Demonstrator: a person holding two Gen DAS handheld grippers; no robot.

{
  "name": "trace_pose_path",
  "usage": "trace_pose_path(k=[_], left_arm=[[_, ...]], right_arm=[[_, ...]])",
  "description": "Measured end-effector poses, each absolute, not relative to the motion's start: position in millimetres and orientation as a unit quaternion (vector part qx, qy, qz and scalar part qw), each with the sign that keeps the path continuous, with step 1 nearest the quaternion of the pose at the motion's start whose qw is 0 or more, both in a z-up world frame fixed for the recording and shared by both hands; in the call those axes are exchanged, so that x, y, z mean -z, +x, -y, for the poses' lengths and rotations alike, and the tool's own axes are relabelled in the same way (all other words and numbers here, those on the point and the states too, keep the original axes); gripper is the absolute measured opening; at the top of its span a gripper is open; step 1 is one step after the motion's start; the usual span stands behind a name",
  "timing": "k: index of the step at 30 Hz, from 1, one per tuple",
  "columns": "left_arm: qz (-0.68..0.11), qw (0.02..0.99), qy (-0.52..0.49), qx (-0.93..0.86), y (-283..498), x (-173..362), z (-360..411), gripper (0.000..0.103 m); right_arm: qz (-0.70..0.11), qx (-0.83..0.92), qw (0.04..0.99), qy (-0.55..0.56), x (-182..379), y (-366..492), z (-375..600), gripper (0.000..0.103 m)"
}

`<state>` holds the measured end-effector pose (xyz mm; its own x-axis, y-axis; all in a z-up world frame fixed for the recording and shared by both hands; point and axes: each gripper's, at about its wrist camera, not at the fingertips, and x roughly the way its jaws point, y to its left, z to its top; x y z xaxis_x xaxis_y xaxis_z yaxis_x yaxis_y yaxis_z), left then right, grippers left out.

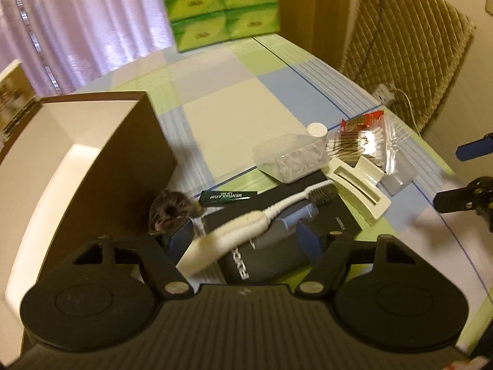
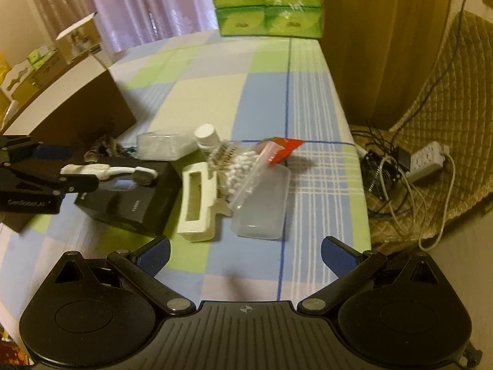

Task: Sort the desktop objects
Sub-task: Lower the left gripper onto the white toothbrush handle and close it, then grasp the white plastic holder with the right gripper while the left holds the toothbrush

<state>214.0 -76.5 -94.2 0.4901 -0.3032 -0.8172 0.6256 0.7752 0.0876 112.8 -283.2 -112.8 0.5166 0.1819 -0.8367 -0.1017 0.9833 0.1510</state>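
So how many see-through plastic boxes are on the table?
2. One clear box holding small white things sits behind the black box, beside the white-capped bottle. The other clear box lies under the cotton swab packet. More could be hidden inside the big brown box.

Both cameras look forward and down over the checked table (image 1: 246, 104). The left sits close over the toothbrush (image 1: 246, 219); the right sits farther back. The 2 views share the white clip (image 2: 197, 200) and cotton swabs (image 1: 363, 145).
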Motion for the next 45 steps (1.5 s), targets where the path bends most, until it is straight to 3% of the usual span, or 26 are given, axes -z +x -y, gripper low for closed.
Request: trace_pose_path(k=[4,6,9,11,34,36,41,45], left_arm=[[-0.441,0.823,0.194,0.301,232.2,104.1,81.4,0.059],[-0.453,0.812,0.193,0.312,237.9,108.0,83.0,0.042],[-0.468,0.801,0.180,0.326,240.3,109.1,81.3,0.027],[-0.478,0.796,0.170,0.331,237.7,108.4,78.3,0.023],[-0.494,0.817,0.138,0.265,205.2,97.3,59.6,0.017],[-0.493,0.823,0.121,0.255,200.8,92.5,51.8,0.017],[-0.493,0.836,0.089,0.225,193.4,87.6,33.3,0.017],[-0.492,0.845,0.065,0.199,189.4,85.2,16.6,0.017]], right_arm=[[-0.492,-0.071,0.866,0.054,115.9,115.1,288.5,0.101],[-0.496,-0.067,0.864,0.057,117.9,115.6,291.1,0.101],[-0.501,-0.062,0.861,0.063,120.8,115.8,294.4,0.101],[-0.505,-0.059,0.859,0.068,122.6,115.8,297.3,0.101],[-0.474,-0.095,0.874,0.045,118.4,103.5,282.4,0.100],[-0.459,-0.113,0.881,0.026,116.0,102.2,272.5,0.085],[-0.440,-0.145,0.886,0.014,119.9,108.5,252.6,0.065],[-0.429,-0.146,0.891,-0.004,127.0,120.1,237.6,0.057]])
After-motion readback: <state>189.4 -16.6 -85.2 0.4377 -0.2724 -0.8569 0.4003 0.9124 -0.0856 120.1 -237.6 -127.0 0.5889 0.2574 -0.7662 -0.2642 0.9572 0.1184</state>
